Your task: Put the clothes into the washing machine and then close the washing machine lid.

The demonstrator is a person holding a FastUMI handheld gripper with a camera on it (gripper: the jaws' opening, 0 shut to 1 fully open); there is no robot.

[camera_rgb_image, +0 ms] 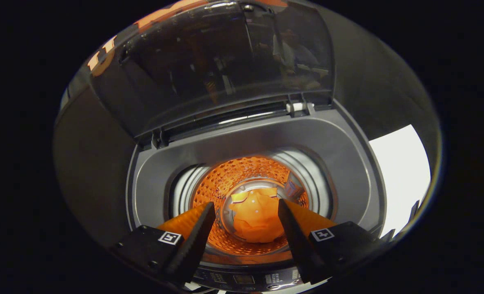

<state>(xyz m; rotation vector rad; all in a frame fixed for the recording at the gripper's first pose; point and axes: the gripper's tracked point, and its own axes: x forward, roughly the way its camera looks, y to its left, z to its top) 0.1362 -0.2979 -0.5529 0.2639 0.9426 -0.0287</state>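
I look down into a grey top-loading washing machine (331, 143). An orange garment (256, 218) lies crumpled at the bottom of the perforated drum (221, 179), seen between and beyond my fingers. My gripper (246, 212) hangs above the drum mouth, open, with nothing between its fingers. The transparent dark lid (209, 61) stands raised upright on its hinges behind the opening.
The machine's control panel (242, 279) runs along the near edge under my fingers. A bright white surface (401, 175) lies to the right of the machine. Dark booth wall surrounds the machine on the left and behind.
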